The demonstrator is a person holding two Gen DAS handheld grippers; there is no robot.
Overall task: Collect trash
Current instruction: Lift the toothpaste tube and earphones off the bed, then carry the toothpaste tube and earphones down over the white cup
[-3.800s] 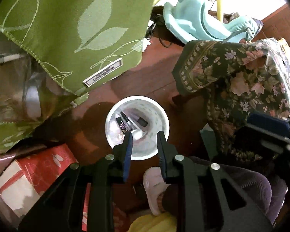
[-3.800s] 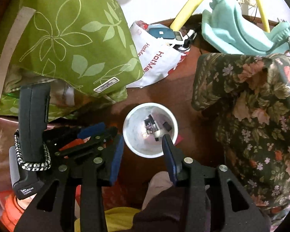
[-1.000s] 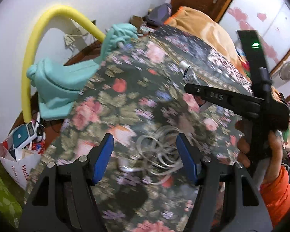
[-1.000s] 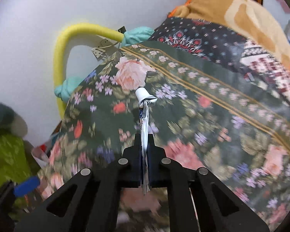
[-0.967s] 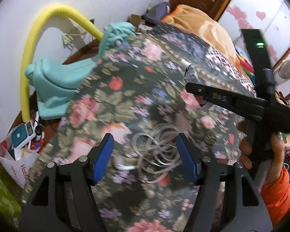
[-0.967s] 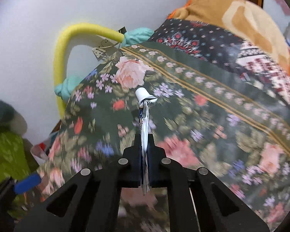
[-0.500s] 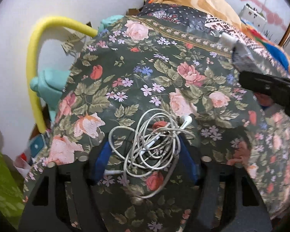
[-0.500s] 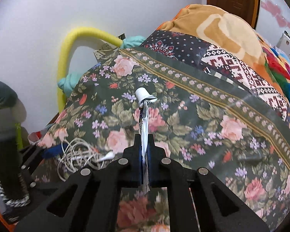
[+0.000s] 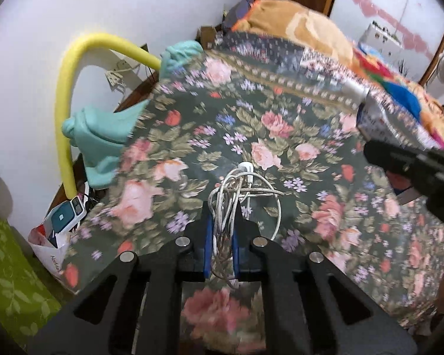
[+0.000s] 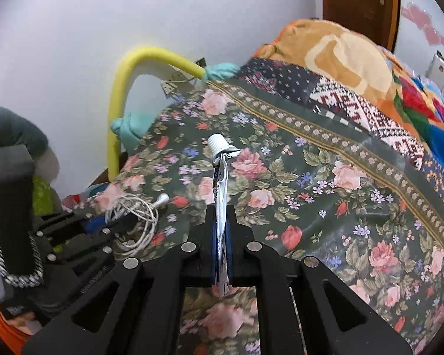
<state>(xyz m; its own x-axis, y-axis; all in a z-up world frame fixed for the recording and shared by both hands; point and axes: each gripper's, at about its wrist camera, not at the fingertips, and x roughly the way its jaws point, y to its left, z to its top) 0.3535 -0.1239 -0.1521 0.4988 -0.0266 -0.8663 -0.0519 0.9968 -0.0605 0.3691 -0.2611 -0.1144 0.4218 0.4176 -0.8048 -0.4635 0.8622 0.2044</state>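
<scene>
left gripper (image 9: 222, 236) jaws were wide apart second ago, now squeezed on white cord bundle (image 9: 231, 195), lifting off flowery bedspread (image 9: 325, 159). right gripper (image 10: 220, 236) still pinches flat toothpaste tube (image 10: 220, 183). both hands full, bin trip next.

Even, soft indoor light; no hard shadows. Pale white wall (image 10: 74, 44) reads bright, slightly washed. Left wrist view smeared by motion blur across the dark floral bedspread (image 9: 310, 136), worst far right. Right wrist view sharper. Fisheye bends the edges; black vignette in the corners.
</scene>
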